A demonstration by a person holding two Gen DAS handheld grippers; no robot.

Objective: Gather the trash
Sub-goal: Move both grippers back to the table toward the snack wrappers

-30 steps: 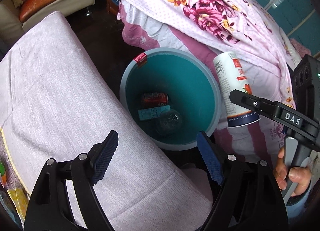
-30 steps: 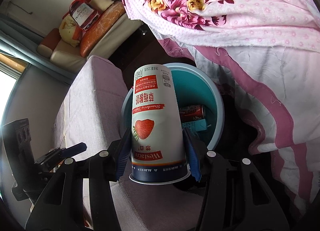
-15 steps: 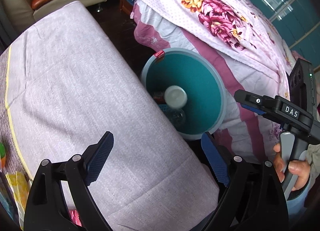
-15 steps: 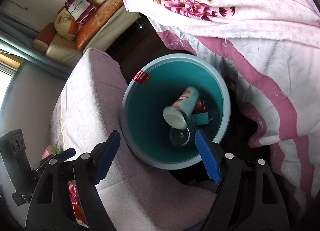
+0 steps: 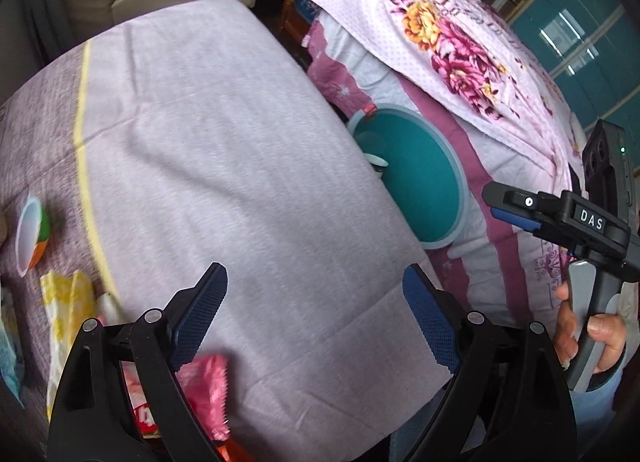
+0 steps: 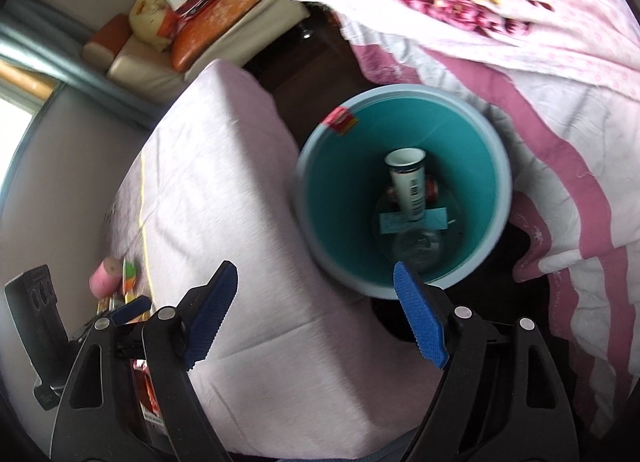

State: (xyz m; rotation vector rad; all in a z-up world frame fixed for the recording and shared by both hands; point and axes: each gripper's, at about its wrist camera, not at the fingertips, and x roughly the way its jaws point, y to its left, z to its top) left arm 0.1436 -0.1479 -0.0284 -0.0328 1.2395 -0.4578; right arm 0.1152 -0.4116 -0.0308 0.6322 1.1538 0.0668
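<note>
Pale lilac cloth point(image 5: 224, 166) covers a table beside a bed draped in floral bedding point(image 5: 452, 46). Between them stands a teal bin point(image 6: 404, 198) with a grey rim. Inside it a white cup point(image 6: 408, 182) lies tilted, mouth up, over a red can point(image 6: 433, 191), a blue card and a clear bottle. The right gripper point(image 6: 316, 316) points steeply down just short of the bin, its blue-padded jaws having just spread, nothing between them; a bare hand point(image 5: 580, 334) grips its handle. The left gripper point(image 5: 316, 318) tilts down over the table, jaws wide and empty. Near its left finger lie a pink wrapper point(image 5: 206, 390) and a yellow one point(image 5: 64, 302), with a small cup point(image 5: 34, 234) further off.
</note>
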